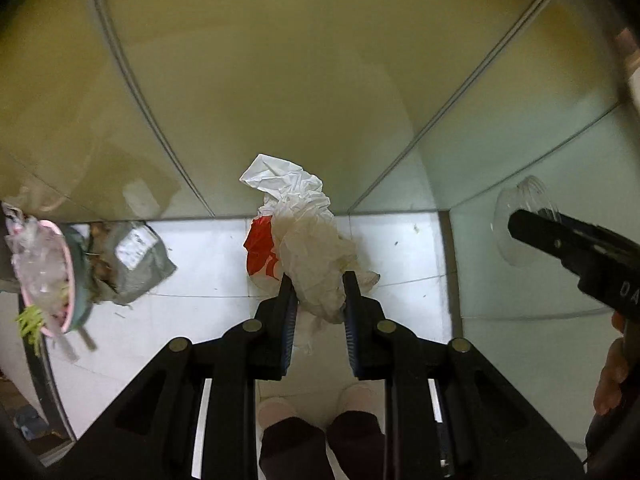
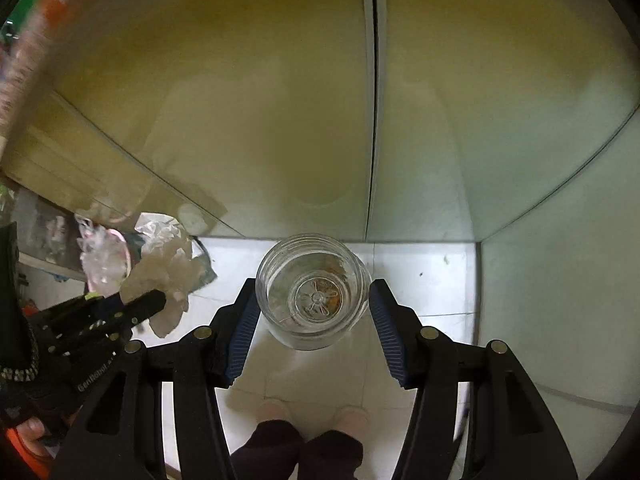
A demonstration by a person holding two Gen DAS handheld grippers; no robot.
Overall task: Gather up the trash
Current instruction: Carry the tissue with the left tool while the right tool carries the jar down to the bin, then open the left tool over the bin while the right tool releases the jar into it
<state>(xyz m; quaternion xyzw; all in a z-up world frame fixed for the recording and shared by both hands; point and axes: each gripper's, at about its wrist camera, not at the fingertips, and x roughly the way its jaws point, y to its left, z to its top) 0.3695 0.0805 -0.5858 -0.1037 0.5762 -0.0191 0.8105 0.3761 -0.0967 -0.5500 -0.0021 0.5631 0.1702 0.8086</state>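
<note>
The left hand-held gripper (image 1: 319, 292) pinches a crumpled white-and-red plastic bag (image 1: 304, 240) above the white tiled floor (image 1: 208, 280). The right hand-held gripper (image 2: 312, 300), spread, flanks a clear plastic jar (image 2: 314, 290) without visible contact; open floor lies beyond, bounded by pale wall panels (image 2: 280, 120).

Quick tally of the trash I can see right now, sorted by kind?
Crumpled plastic bag, white with red print, between the left jaws: 1
Clear plastic cup, between the right jaws: 1
Grey wrapper, on the floor: 1
Pink bowl of scraps: 1
Total: 4
</note>
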